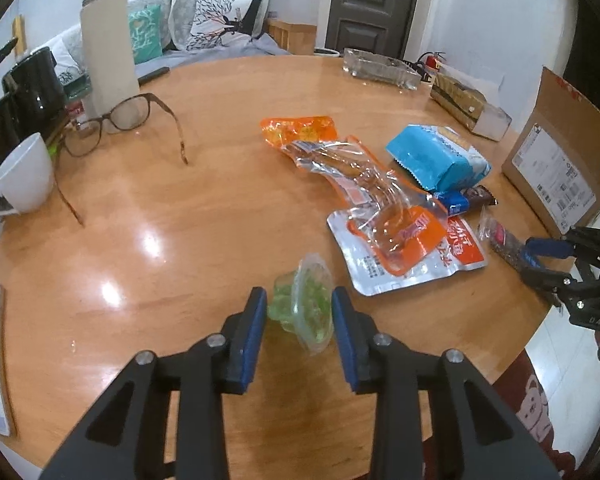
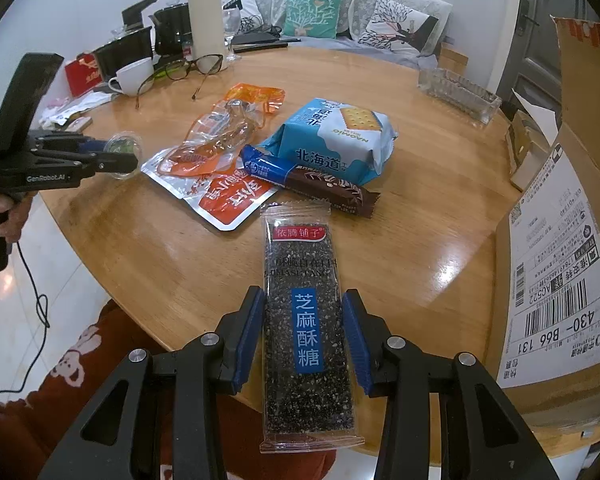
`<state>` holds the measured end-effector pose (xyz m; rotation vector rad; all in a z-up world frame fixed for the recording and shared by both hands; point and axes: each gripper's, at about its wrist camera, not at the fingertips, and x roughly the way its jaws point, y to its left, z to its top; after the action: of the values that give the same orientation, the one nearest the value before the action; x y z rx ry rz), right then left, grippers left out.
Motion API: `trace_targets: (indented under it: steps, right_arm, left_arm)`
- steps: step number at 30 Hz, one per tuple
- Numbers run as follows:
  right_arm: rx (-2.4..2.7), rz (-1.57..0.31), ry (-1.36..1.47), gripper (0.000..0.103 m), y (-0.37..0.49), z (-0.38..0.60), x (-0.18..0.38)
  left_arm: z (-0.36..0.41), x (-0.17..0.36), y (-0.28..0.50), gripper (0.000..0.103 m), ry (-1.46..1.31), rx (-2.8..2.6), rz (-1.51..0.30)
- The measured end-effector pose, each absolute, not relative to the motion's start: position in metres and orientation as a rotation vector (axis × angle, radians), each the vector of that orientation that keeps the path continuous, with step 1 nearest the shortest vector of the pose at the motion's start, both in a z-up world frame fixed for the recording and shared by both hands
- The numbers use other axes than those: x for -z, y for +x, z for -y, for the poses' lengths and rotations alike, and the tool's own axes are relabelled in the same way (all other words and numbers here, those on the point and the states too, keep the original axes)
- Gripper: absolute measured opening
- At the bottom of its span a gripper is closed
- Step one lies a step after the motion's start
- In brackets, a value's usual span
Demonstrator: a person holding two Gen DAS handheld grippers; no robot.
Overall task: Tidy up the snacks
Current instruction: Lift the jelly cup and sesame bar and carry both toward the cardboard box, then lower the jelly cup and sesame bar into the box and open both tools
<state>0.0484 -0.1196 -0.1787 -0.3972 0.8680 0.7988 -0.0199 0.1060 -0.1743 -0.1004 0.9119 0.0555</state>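
Note:
My left gripper (image 1: 300, 310) is shut on a small green jelly cup (image 1: 306, 306) and holds it just above the round wooden table (image 1: 180, 240); it also shows in the right wrist view (image 2: 122, 152). My right gripper (image 2: 305, 320) is shut on a black sesame candy bar (image 2: 306, 320) in clear wrap, near the table's edge. On the table lie orange and clear snack packets (image 2: 216, 148), an orange-white pouch (image 2: 228, 196), a blue cracker pack (image 2: 336, 140) and a blue-brown chocolate bar (image 2: 312, 180).
An open cardboard box (image 2: 556, 272) stands at the right. Glasses (image 1: 120, 128), a white cup (image 1: 24, 176), a beige bottle (image 1: 108, 52), black kettles (image 1: 32, 80), a glass ashtray (image 1: 380, 68) and a tissue box (image 1: 468, 108) sit round the table's far side.

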Motion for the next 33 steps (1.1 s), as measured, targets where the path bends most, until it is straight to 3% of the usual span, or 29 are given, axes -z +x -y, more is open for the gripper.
trace_targets:
  steps: [6,10,18,24,33]
  right_arm:
    - [-0.800,-0.864,-0.398,0.036,0.049,0.120,0.178]
    - [-0.788,-0.838,-0.392,0.036,0.047,0.121,0.177]
    - [-0.780,-0.782,-0.363,0.036,0.047,0.122,0.153]
    - [-0.829,-0.740,-0.340,0.036,0.039,0.114,0.125]
    - [-0.861,-0.558,-0.235,0.036,0.033,0.129,0.027]
  left_arm:
    - [-0.093,0.174,-0.018,0.028,-0.044,-0.065,-0.904]
    - [-0.089,0.163,-0.020,0.020,-0.020,-0.063,-0.876]
    - [-0.090,0.135,-0.023,0.019,-0.012,-0.072,-0.813]
    - [-0.082,0.081,-0.028,0.019,0.030,-0.070,-0.730]
    - [-0.025,-0.037,-0.015,0.019,0.069,0.102,-0.539]
